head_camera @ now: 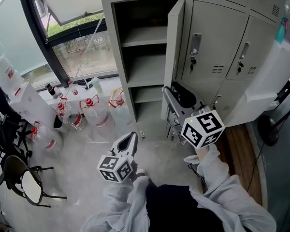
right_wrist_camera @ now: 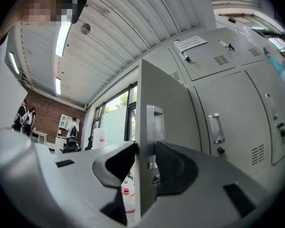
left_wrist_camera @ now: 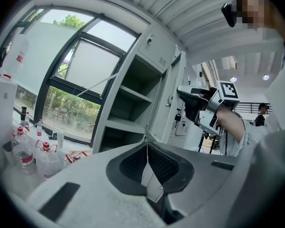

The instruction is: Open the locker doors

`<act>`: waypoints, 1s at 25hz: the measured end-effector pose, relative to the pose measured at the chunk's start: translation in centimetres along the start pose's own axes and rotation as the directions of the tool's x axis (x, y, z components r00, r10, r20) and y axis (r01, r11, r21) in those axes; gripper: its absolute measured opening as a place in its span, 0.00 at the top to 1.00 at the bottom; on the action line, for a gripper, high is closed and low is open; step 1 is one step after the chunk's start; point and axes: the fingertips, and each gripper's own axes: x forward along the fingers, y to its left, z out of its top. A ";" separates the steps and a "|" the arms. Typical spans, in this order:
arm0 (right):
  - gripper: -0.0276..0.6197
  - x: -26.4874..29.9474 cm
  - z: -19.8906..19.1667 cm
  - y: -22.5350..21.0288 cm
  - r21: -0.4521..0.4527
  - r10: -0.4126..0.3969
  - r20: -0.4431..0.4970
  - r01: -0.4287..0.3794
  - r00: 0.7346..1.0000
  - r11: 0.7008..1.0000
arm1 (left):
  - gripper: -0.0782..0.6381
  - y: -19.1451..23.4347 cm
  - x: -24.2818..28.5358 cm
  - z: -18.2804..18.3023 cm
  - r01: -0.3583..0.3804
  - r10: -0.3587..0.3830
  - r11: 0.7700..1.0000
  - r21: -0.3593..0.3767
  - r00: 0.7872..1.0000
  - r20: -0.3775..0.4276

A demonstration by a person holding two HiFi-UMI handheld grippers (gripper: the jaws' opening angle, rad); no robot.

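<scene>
A bank of grey lockers (head_camera: 215, 42) fills the far side of the head view. The left column's tall door (head_camera: 174, 57) stands swung out, baring empty shelves (head_camera: 142, 42). My right gripper (head_camera: 180, 96) is at that door's free edge, low down. In the right gripper view, the door (right_wrist_camera: 164, 99) runs between the jaws of the right gripper (right_wrist_camera: 146, 151), whose pads close on the door edge and its metal handle (right_wrist_camera: 154, 127). My left gripper (head_camera: 130, 140) hangs over the floor in front of the open locker, shut and empty, its pads (left_wrist_camera: 133, 163) meeting in the left gripper view.
Several water bottles with red caps (head_camera: 94, 111) stand on the floor by the window. A black chair (head_camera: 24, 180) is at the near left. White containers (head_camera: 24, 100) line the left wall. A white machine (head_camera: 266, 86) leans in at the right, before closed locker doors (head_camera: 251, 52).
</scene>
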 end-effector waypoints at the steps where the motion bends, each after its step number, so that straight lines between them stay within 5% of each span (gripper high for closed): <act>1: 0.77 -0.6 0.1 -0.4 -0.003 -0.011 0.002 0.011 1.000 1.000 | 0.88 -0.5 0.0 -0.2 0.004 -0.004 1.000 0.002 1.000 -0.001; 25: 0.81 -10.0 1.8 -10.4 0.020 -0.215 0.047 0.214 0.976 0.977 | 0.88 -6.4 1.9 -3.2 0.086 -0.084 0.996 0.033 0.995 -0.045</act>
